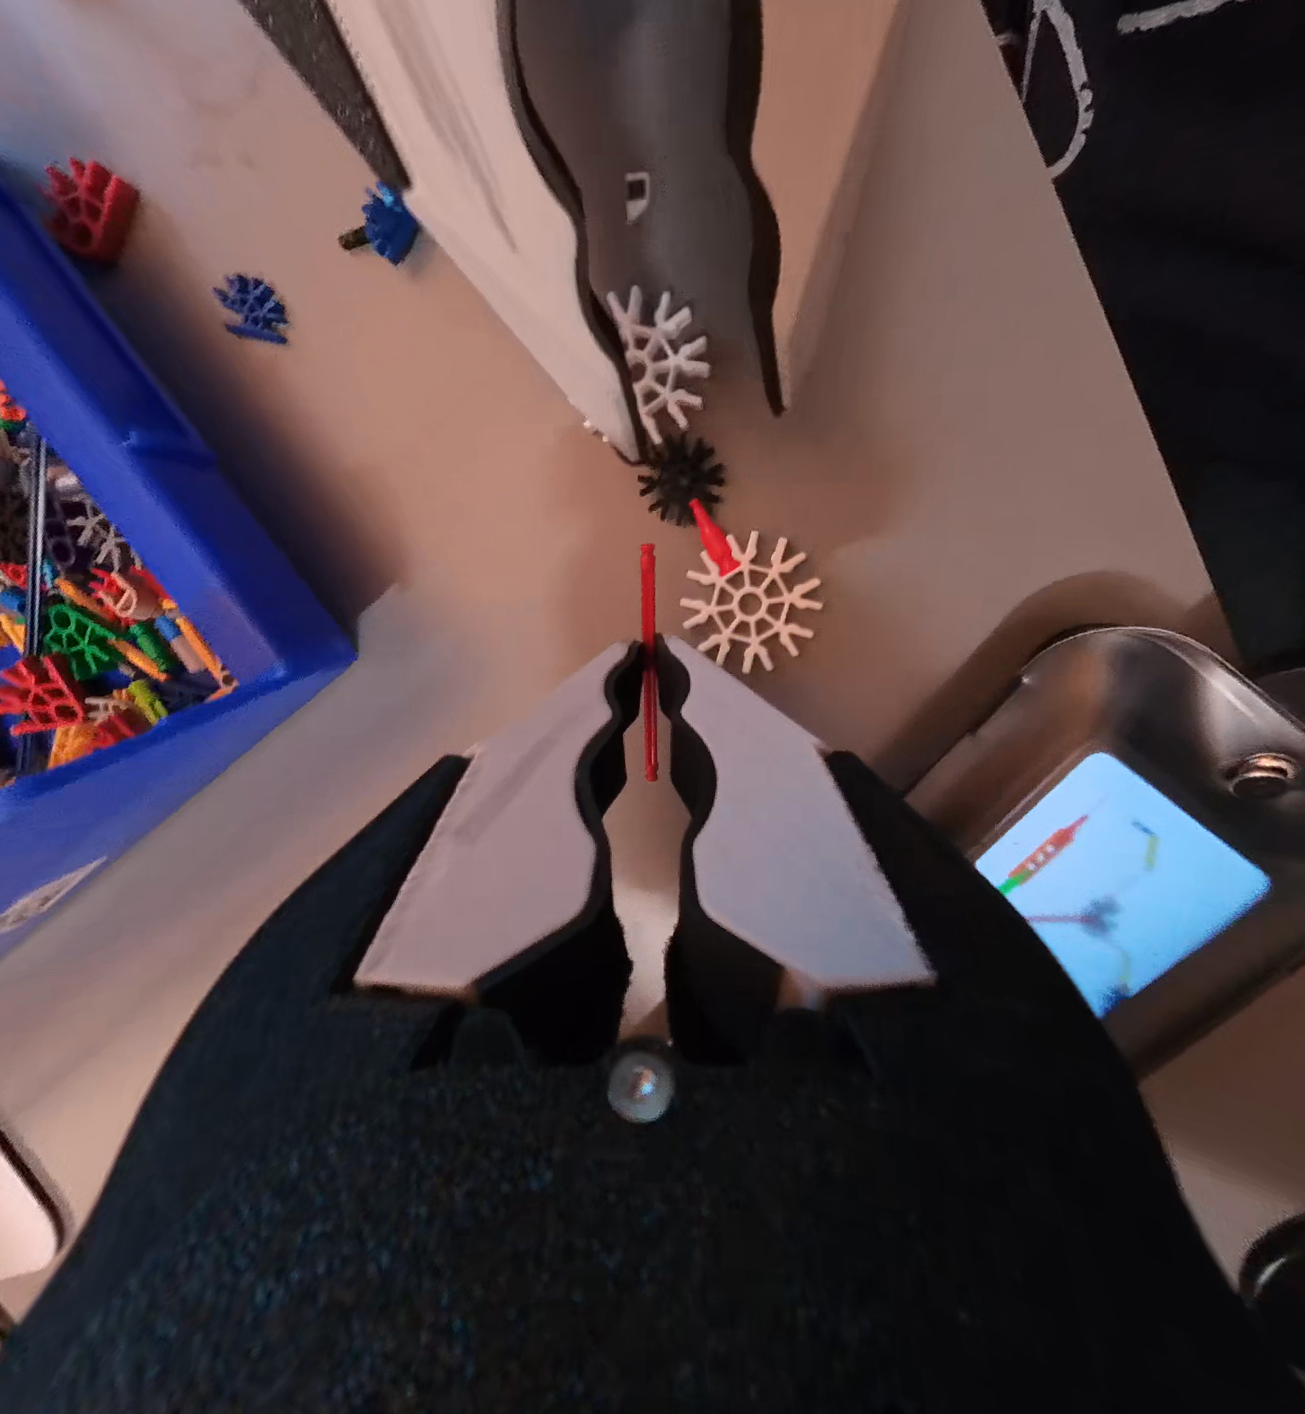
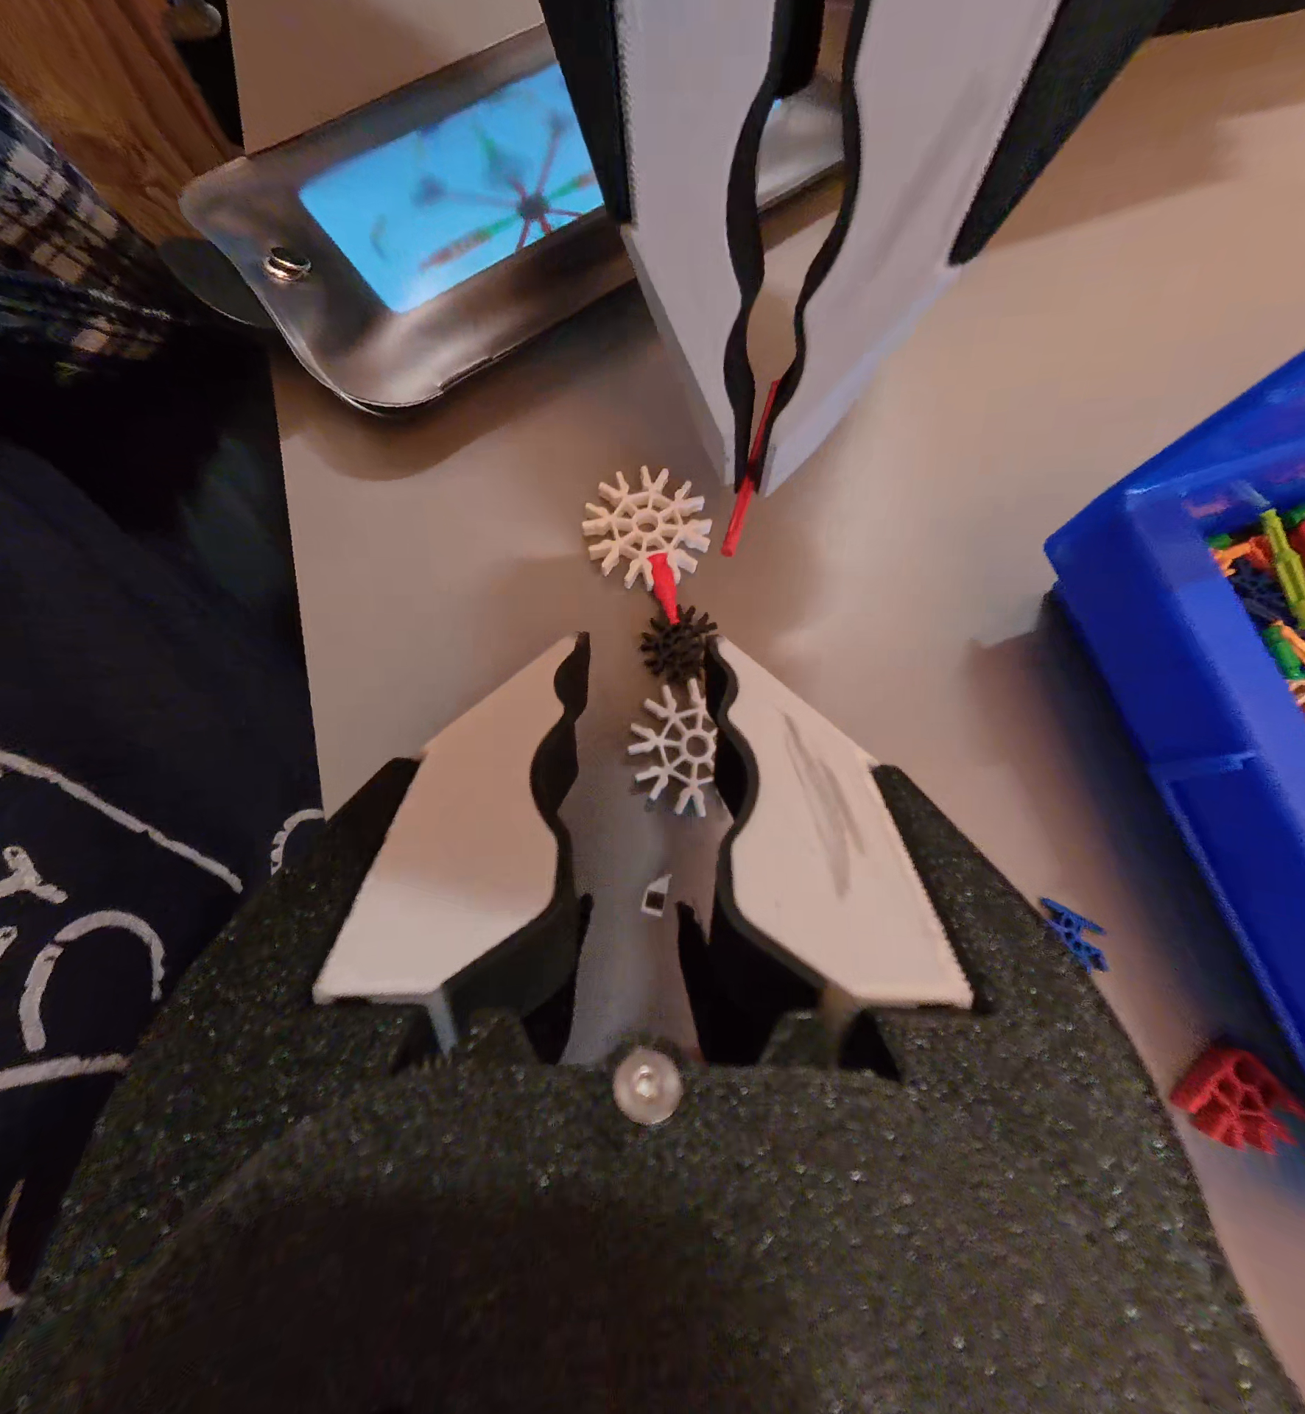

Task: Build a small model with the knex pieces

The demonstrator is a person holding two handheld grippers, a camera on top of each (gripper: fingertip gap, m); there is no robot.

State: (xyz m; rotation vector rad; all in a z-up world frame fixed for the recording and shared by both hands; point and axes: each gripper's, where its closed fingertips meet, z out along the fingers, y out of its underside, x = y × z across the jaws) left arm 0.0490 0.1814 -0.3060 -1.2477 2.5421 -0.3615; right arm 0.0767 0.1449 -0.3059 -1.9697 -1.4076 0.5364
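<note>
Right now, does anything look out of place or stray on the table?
Yes. A red connector and a blue connector lie loose on the table, outside the blue bin that holds the rest. Otherwise nothing odd: the left tool grips a thin red rod, and the right tool is open around a white snowflake connector.

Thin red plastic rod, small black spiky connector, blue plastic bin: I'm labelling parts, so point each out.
Thin red plastic rod point(image 1: 647, 604): left wrist view, exposed shaft.
Small black spiky connector point(image 2: 676, 646): right wrist view, its hub.
Blue plastic bin point(image 1: 198, 497): left wrist view, its wall.
</note>
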